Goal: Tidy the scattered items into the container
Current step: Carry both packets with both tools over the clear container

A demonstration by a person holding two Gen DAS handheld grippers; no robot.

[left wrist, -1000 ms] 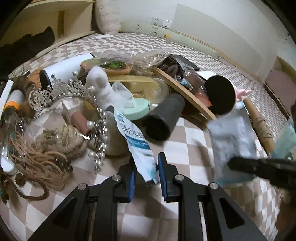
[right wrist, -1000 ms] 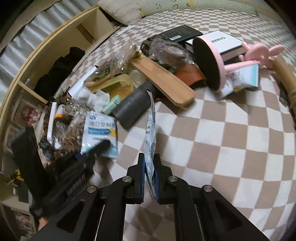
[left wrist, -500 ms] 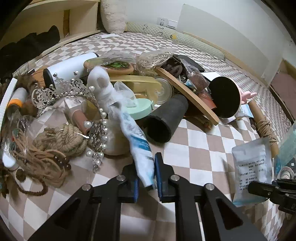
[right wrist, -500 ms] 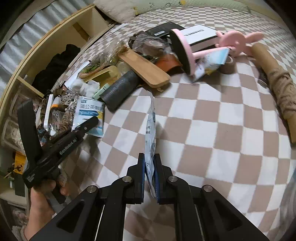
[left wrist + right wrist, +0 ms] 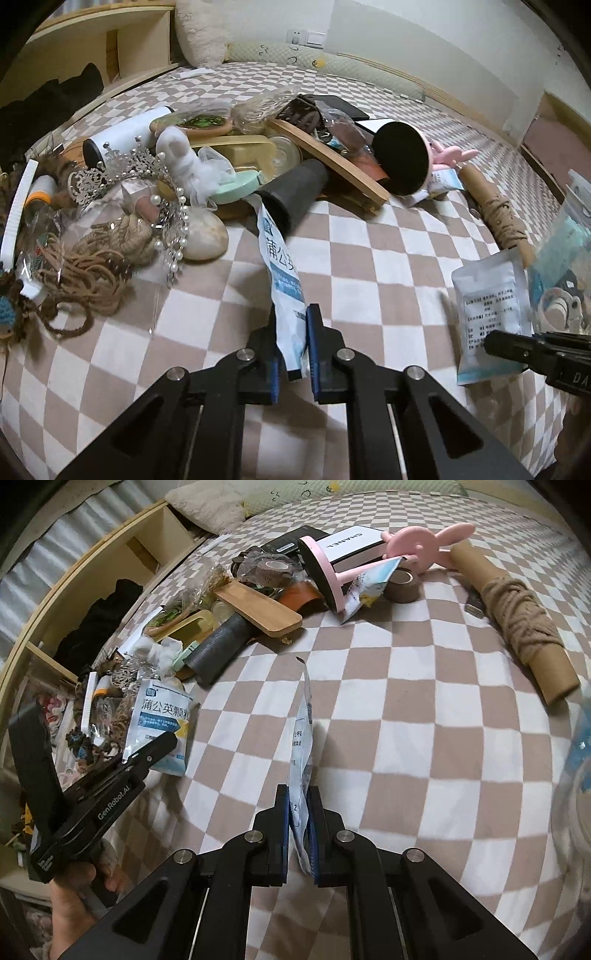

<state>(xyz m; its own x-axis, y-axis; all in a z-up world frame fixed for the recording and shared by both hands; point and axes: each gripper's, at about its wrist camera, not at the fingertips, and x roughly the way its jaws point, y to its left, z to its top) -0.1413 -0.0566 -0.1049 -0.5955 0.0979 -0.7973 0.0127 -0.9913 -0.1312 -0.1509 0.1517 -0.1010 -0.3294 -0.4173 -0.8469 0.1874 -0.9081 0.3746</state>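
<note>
My right tool (image 5: 298,830) pinches a white packet (image 5: 301,753) upright over the checkered bed (image 5: 424,720); my left tool (image 5: 155,747) grips a blue-printed packet (image 5: 160,716).

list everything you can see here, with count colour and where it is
sachet: 2, white and blue, one in each hand-held gripper
bedspread: 1, brown and white check, under everything
tiara: 1, silver with pearls, left of pile
black tube: 1, pile front
wooden board: 1, tan, pile middle
pink mirror: 1, on its side, pile right
cardboard tube: 1, brown, wrapped in twine, far right
left hand-held gripper: black, shut on sachet
right hand-held gripper: black, shut on sachet
</note>
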